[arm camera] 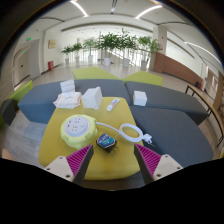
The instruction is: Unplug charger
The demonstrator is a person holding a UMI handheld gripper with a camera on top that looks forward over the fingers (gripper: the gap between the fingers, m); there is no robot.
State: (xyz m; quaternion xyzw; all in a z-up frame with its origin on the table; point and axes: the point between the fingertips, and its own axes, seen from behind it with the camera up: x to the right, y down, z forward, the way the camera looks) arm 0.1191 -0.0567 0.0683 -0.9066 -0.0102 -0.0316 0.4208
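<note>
1. I hold my gripper (107,163) low over a yellow table (62,150); its two fingers are spread wide with nothing between the magenta pads (78,162) but bare tabletop.
2. I take the round yellow-green power strip (78,128) as my landmark. It lies flat on the yellow table, just ahead of my left finger.
3. A white cable (128,131) leaves the power strip on its right side and curves across the table to a small white plug end (147,138), which lies ahead of my right finger.
4. A small dark charger block (107,142) sits just to the right of the power strip, nearer to me, close to the gap between my fingers. I cannot tell whether it is seated in a socket or only lying beside the strip.
5. Beyond the power strip, on a grey-blue surface (170,105), lies a stack of white papers (67,99), and to the right of that a white box (92,97).
6. Further right of the power strip and beyond it, a slim white object (113,103) lies on the grey-blue surface, and a small white cube (140,98) stands right of that.
7. Far beyond the power strip, a row of green potted plants (112,44) stands in a bright hall.
</note>
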